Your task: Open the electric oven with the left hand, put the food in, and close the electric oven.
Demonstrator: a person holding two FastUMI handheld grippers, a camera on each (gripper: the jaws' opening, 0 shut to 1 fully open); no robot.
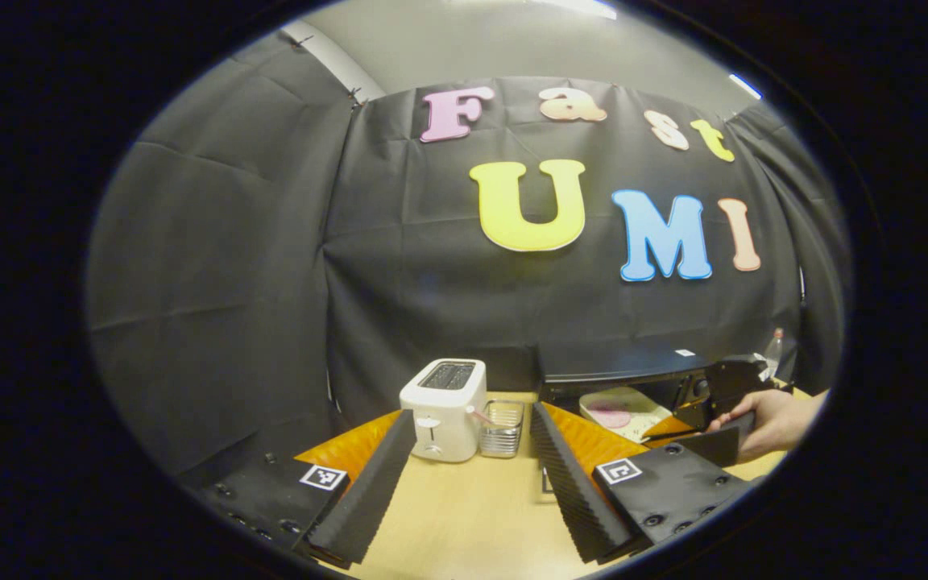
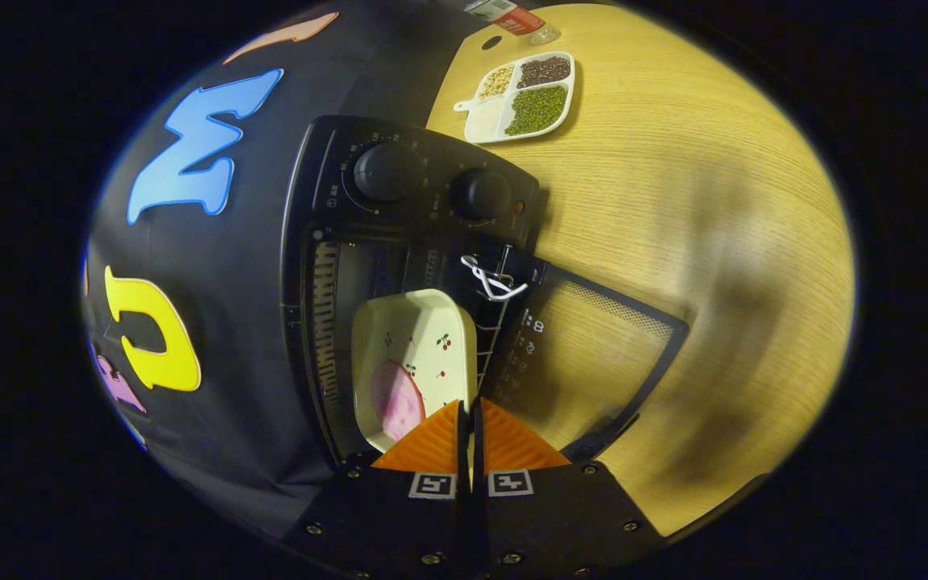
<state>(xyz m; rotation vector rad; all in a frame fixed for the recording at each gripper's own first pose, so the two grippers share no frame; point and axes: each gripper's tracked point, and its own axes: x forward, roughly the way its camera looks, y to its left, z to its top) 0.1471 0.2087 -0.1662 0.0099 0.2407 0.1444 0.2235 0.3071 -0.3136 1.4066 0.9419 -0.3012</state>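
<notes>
The black electric oven (image 2: 399, 193) stands with its glass door (image 2: 593, 354) folded down flat on the wooden table. A cream dish (image 2: 416, 346) carrying a pink slice of food (image 2: 396, 399) lies partly inside the oven cavity. My right gripper (image 2: 469, 407) is shut on the dish's near rim. In the left gripper view the oven (image 1: 617, 366) is at the right with the dish (image 1: 621, 407) in its mouth, and a hand (image 1: 770, 419) holds the right gripper (image 1: 661, 433) at it. My left gripper (image 1: 474, 411) hangs open above the table, holding nothing.
A white toaster (image 1: 444, 407) and a small metal basket (image 1: 503, 427) stand left of the oven. A divided tray of beans (image 2: 524, 97) and a bottle (image 2: 512, 16) sit beyond the oven's knob side. A white wire clip (image 2: 492, 282) hangs at the oven's front.
</notes>
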